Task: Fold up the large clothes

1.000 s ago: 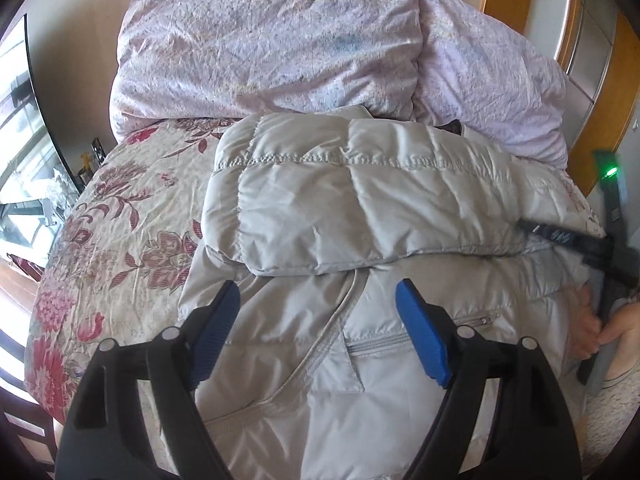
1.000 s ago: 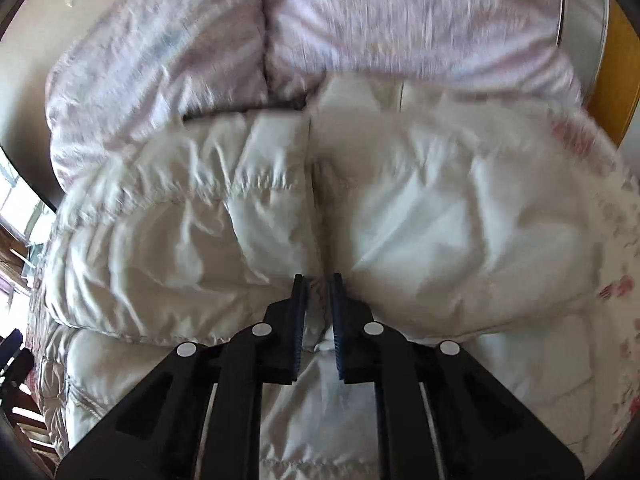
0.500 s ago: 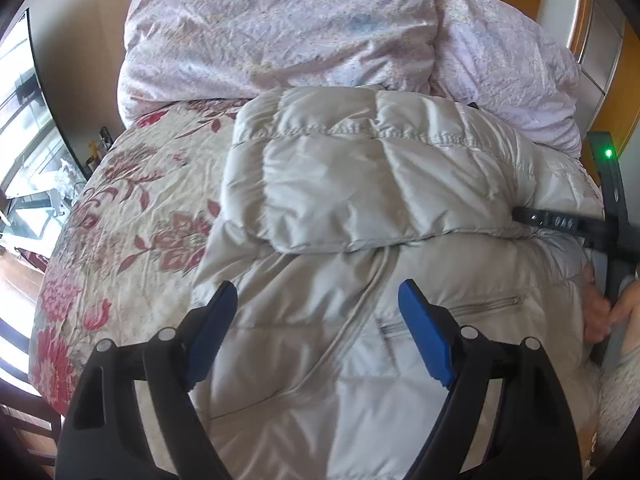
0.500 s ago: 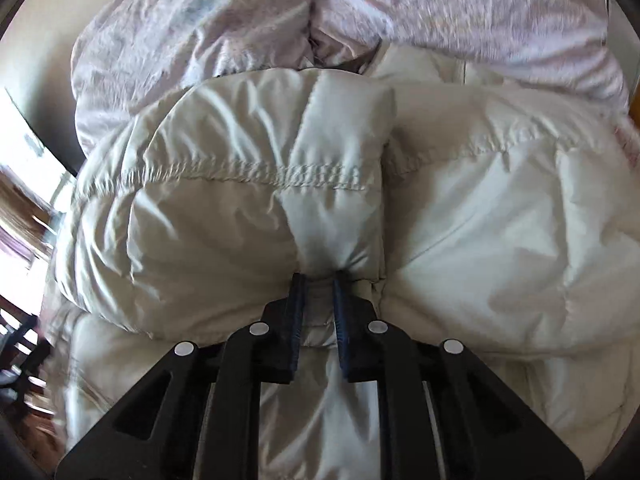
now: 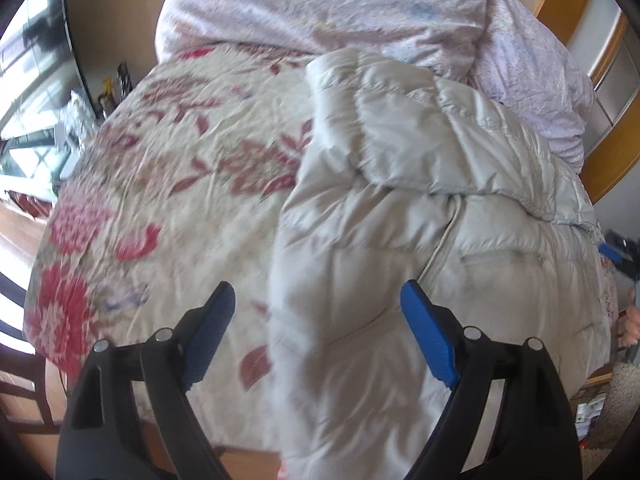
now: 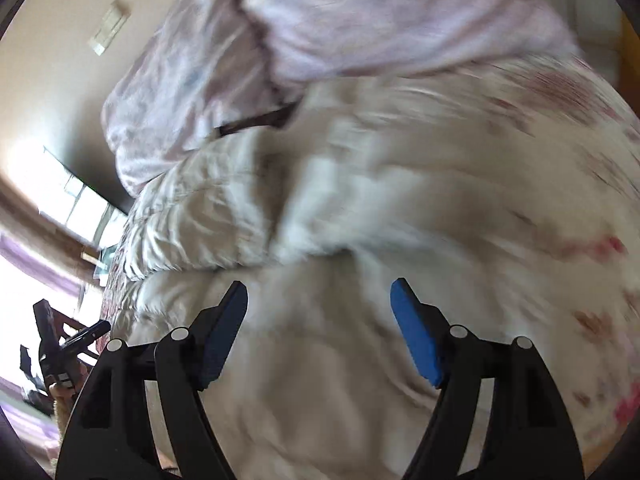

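The right claw is opening with nothing between its blue pads, hovering over the puffy grey jacket; the left claw stands wide and empty at the jacket's left edge, lower centre of frame. Best next: pinch that edge deep (padding slips) and fold across. The jacket lies on a floral bedspread, 2 pillows upper frame, window at left.

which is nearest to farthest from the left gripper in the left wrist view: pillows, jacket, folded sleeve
1. jacket: its lower body lies right under the left gripper, between the open jaws.
2. folded sleeve: farther up, laid across the jacket's upper part, right of centre.
3. pillows: at the head of the bed, along the top of the view.
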A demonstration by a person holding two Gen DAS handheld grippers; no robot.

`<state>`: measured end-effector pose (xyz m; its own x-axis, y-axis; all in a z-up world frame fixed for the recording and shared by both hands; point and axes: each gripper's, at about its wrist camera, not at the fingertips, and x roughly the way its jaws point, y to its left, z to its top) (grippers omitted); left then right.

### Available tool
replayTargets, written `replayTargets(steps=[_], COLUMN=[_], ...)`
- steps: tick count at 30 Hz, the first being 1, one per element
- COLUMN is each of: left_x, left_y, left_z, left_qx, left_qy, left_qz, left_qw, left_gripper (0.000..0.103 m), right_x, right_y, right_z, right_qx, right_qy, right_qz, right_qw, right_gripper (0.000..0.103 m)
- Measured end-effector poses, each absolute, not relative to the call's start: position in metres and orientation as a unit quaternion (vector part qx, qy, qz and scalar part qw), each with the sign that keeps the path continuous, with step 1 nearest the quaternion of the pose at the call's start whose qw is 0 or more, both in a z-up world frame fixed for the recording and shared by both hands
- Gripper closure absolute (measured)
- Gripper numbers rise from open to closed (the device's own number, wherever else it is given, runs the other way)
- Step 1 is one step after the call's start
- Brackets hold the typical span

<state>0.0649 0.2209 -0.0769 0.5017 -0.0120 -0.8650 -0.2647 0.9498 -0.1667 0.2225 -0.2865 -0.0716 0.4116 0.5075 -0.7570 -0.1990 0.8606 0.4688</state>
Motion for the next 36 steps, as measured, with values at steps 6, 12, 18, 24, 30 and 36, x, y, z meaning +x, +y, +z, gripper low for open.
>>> replayTargets(steps=[6, 12, 18, 24, 30, 36], left_x=[0.04, 0.02, 0.007, -0.005, -0.022, -0.033], left_y=[0.241, 0.24, 0.23, 0.217, 0.211, 0.214], left_z=[-0.092, -0.115, -0.117, -0.12, -0.12, -0.124], left_qx=[-0.188, -0.249, -0.267, -0.277, -0.304, -0.331], left_qy=[0.508, 0.51, 0.498, 0.491, 0.473, 0.466], left_qz=[0.057, 0.014, -0.013, -0.036, -0.05, -0.057], left_qw=[0.839, 0.823, 0.825, 0.825, 0.825, 0.819], left_gripper=[0.018, 0.02, 0.034, 0.047, 0.053, 0.059], right_x=[0.18, 0.144, 0.128, 0.113, 0.097, 0.092], right_y=[-0.389, -0.437, -0.441, -0.437, -0.437, -0.433], right_z=[-0.094, -0.128, -0.146, -0.155, -0.166, -0.165], right_qx=[0.2, 0.262, 0.301, 0.336, 0.356, 0.356], right_qy=[0.527, 0.555, 0.555, 0.552, 0.559, 0.555], right_qz=[0.14, 0.149, 0.198, 0.254, 0.275, 0.286], right_qw=[0.814, 0.776, 0.75, 0.72, 0.697, 0.695], right_gripper=[0.028, 0.028, 0.029, 0.036, 0.053, 0.07])
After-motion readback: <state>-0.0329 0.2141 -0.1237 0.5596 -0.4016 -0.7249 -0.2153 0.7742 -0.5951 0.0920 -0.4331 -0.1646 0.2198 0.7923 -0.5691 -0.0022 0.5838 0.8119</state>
